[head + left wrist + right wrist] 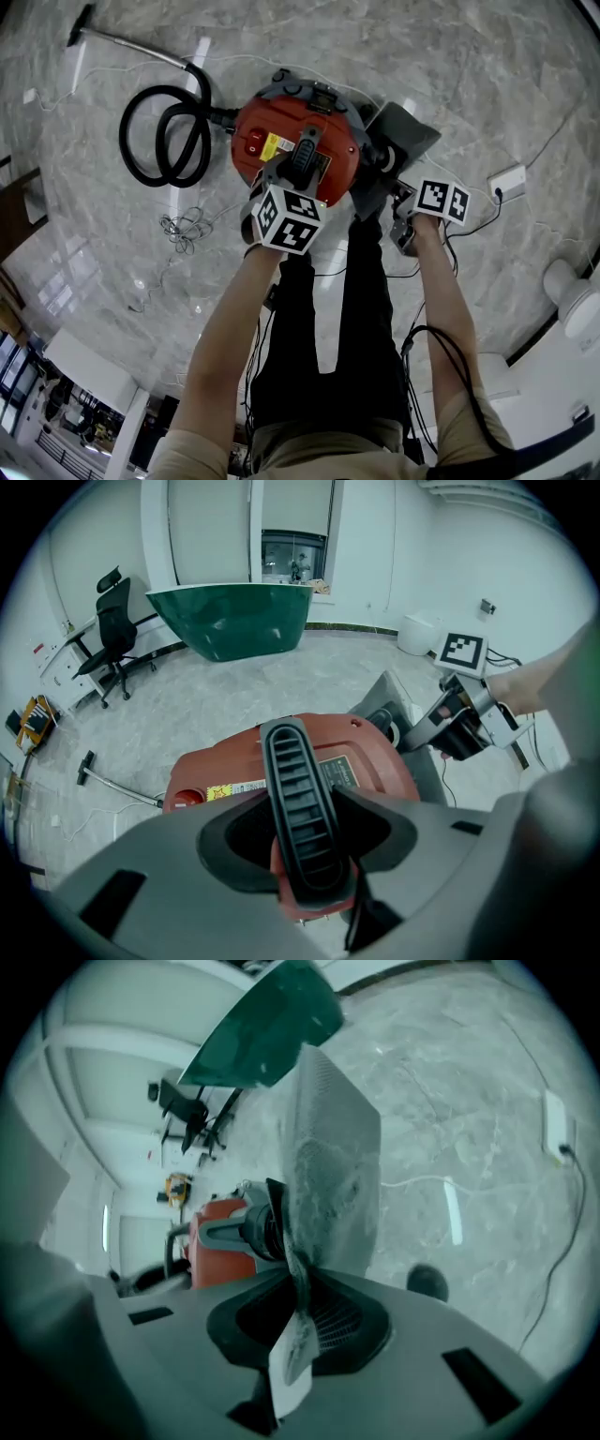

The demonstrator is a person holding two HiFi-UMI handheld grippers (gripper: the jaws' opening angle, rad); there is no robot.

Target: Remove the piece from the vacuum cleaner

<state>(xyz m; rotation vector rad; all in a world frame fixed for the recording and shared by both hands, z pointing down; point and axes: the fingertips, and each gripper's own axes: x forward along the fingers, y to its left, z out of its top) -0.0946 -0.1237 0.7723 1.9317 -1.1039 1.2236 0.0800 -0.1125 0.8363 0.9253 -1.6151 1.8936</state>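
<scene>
A red vacuum cleaner (281, 141) stands on the marble floor. Its black ribbed handle (305, 159) lies between the jaws of my left gripper (300, 180), which is shut on it; in the left gripper view the handle (300, 808) fills the gap. At the vacuum's right side a flat grey dusty piece (403, 131) hangs at a black port (267, 1227). My right gripper (398, 204) is shut on the lower edge of this grey piece (333, 1157), which runs up from between the jaws. The red body (220, 1232) shows behind it.
A black hose (164, 136) coils left of the vacuum, with a metal wand (131, 42) beyond. Loose wire (187, 225) lies on the floor. A white power strip (506, 180) and cables lie at the right. The person's legs (319, 328) stand just behind the vacuum.
</scene>
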